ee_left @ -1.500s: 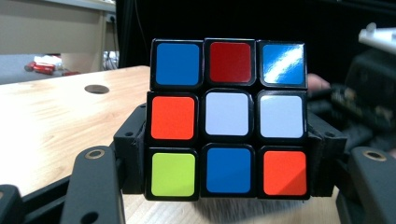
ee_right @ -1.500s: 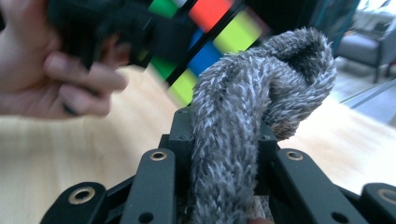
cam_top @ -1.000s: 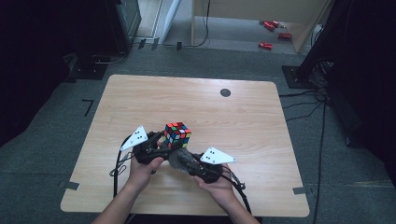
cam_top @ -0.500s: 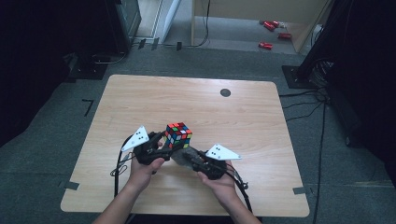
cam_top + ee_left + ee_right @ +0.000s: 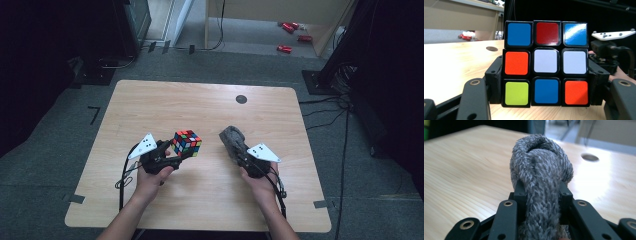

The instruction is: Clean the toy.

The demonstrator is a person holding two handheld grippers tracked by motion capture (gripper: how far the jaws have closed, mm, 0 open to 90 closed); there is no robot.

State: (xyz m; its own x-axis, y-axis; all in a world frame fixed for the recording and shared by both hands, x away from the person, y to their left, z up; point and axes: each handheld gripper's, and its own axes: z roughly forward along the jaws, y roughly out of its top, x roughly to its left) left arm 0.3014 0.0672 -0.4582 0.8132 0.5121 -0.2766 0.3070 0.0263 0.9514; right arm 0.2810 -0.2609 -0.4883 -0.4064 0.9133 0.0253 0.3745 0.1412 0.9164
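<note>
Left gripper [image 5: 176, 156] pinches scrambled multicoloured puzzle cube [image 5: 187, 143]; right gripper [image 5: 239, 151] clamps grey fuzzy cloth wad [image 5: 232, 138], well right; bring cloth back leftward, cube steady.

Wooden table [image 5: 150, 107] w/ round dark hole [image 5: 241, 99] near far edge.

R tool [image 5: 541, 195] grips a grey fuzzy cloth [image 5: 540, 175] btwn its two black jaws, pads pressed on both sides. Cloth bunches up above jaws w/ a fold at top. Wood table [image 5: 461, 170] below; dark round hole [image 5: 590, 157] at far right.
</note>
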